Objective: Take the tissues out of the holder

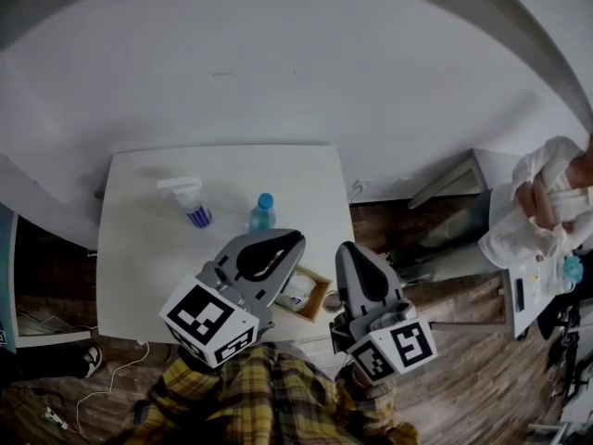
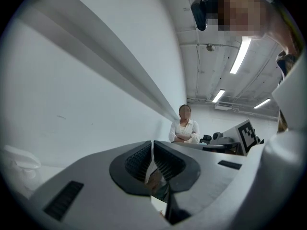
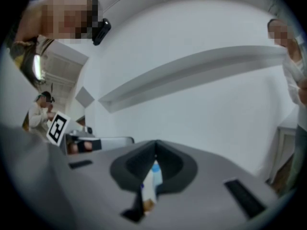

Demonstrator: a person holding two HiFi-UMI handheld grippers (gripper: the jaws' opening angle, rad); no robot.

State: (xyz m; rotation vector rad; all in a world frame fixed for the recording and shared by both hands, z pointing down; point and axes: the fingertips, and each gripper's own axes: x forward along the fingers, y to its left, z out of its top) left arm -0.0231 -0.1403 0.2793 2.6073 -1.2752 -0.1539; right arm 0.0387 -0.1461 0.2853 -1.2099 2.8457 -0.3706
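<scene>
Left tool [image 1: 293,240] is pinched shut on nothing, hanging above the desk [image 1: 139,267]. The wooden tissue holder [image 1: 313,297] sits right at the desk's front edge, half hidden, and the right tool [image 1: 346,250] is closed and empty too. Biggest risk imo: coming down blind with closed tips and shoving that light holder off the edge.

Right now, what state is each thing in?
Left gripper: shut, empty.
Right gripper: shut, empty.
Water bottle: upright, cap on.
Spray bottle: on the table; upright or lying, can't tell.
Tissue holder: on the table, partly hidden behind both grippers; tissues can't be made out.
</scene>
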